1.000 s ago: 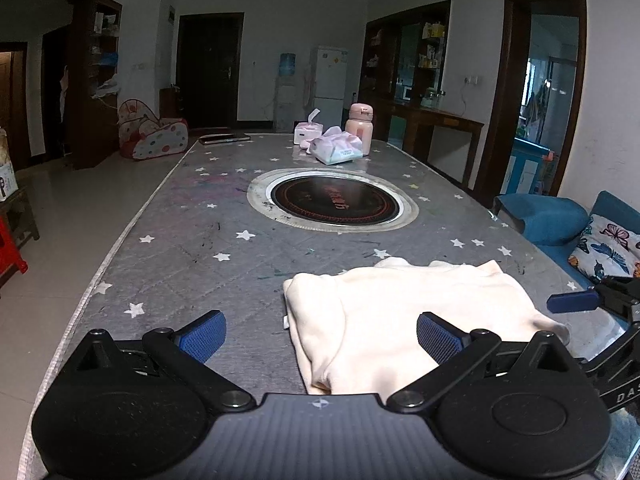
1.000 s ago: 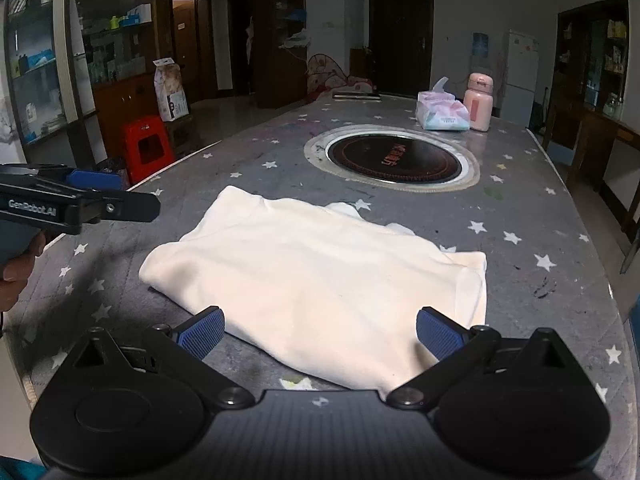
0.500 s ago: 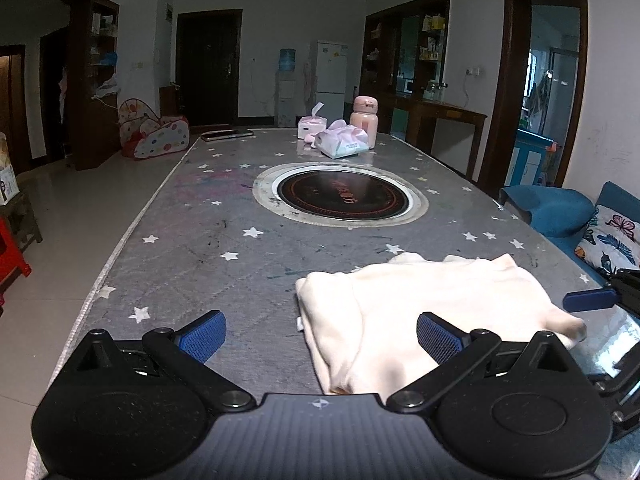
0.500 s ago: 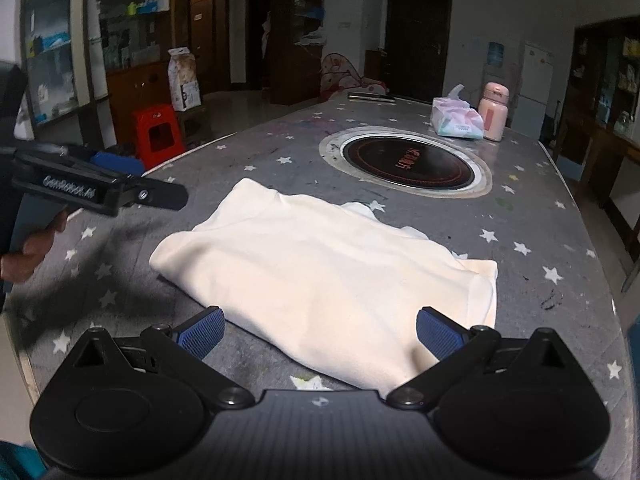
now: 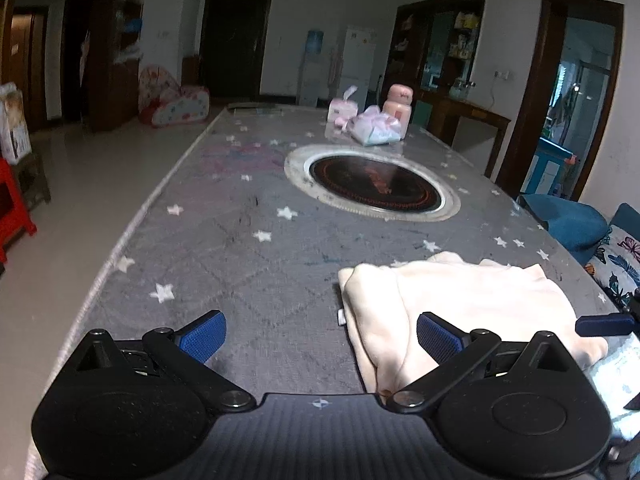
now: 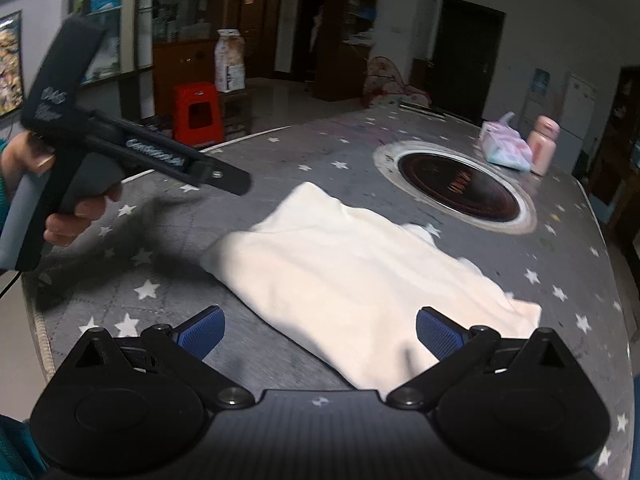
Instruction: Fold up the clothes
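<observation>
Nearby, tissue pack (image 5: 376,131) beside bottle (image 5: 398,107)

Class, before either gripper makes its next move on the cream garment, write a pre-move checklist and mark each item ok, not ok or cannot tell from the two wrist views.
1. Left gripper open and holding nothing: ok.
2. Right gripper open and holding nothing: ok.
3. Cream garment lies wholly on the table, nothing hanging over an edge: ok.
4. Garment folded into a neat rectangle: not ok; the edges are uneven and lumpy.
5. Tissue pack and pink bottle stand apart from the garment, beyond the round cooktop: ok.
6. Number of folded layers: cannot tell.
</observation>
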Available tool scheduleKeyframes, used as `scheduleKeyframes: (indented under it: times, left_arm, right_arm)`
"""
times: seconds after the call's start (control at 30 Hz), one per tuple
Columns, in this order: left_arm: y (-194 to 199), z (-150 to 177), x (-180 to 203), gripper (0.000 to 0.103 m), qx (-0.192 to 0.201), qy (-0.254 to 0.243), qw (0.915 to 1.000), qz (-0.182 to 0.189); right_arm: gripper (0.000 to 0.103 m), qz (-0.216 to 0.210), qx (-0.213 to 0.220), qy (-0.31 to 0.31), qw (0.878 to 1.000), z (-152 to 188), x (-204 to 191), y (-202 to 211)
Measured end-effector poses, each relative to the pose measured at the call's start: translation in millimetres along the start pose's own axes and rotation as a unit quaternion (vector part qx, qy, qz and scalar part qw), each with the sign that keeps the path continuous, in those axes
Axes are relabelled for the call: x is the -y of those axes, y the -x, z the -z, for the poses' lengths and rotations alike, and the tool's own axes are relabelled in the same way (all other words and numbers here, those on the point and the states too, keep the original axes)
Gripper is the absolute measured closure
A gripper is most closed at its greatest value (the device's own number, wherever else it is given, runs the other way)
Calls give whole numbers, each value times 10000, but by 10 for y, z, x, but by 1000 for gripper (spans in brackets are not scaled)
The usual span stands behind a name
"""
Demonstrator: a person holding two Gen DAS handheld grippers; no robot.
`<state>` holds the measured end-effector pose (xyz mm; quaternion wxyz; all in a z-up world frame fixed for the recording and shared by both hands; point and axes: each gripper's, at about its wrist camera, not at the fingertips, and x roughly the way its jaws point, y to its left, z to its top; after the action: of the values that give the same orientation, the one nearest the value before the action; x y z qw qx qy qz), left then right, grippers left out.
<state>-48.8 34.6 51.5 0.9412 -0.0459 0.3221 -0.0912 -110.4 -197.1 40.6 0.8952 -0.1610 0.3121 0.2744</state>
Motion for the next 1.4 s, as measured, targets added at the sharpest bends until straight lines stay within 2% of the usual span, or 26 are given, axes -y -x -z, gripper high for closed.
scheduleKeyframes:
  times: [0.23, 0.7, 0.77, 0.87, 1.0, 1.07, 1.13, 1.23, 1.33, 1.4]
  left_arm:
    - [-159, -2, -49, 0, -378, 209, 9990, -112]
    - [-225, -7, -86, 0, -543, 312, 9979, -158]
    - [-220, -10, -98, 0, -534, 319, 9979, -160]
    - [-218, -28, -129, 0, -521, 374, 9978, -167]
    - [-206, -55, -175, 0, -504, 512, 9974, -96]
    - [-205, -68, -185, 0, -501, 569, 9971, -66]
    - [-207, -78, -184, 0, -498, 609, 9969, -66]
    - [-222, -86, -180, 0, -526, 695, 9962, -1]
    - [-244, -91, -183, 0, -581, 832, 9948, 86]
    - [-263, -96, -186, 0, -602, 904, 9940, 112]
  right_arm:
    - [4, -120, -102, 427, 9990, -82, -204, -124]
    - [19, -426, -159, 846, 9954, -248, -396, -304]
    - [25, -493, -160, 901, 9946, -272, -434, -323]
    - [31, -603, -164, 988, 9931, -304, -494, -352]
    - [34, -596, -130, 1237, 9904, -336, -591, -386]
    - [41, -648, -156, 1307, 9892, -351, -626, -405]
    - [44, -698, -201, 1345, 9883, -361, -654, -431]
    - [46, -623, -256, 1428, 9875, -358, -704, -486]
    - [55, -640, -336, 1425, 9872, -358, -718, -545]
    - [55, -620, -367, 1396, 9876, -365, -711, -577]
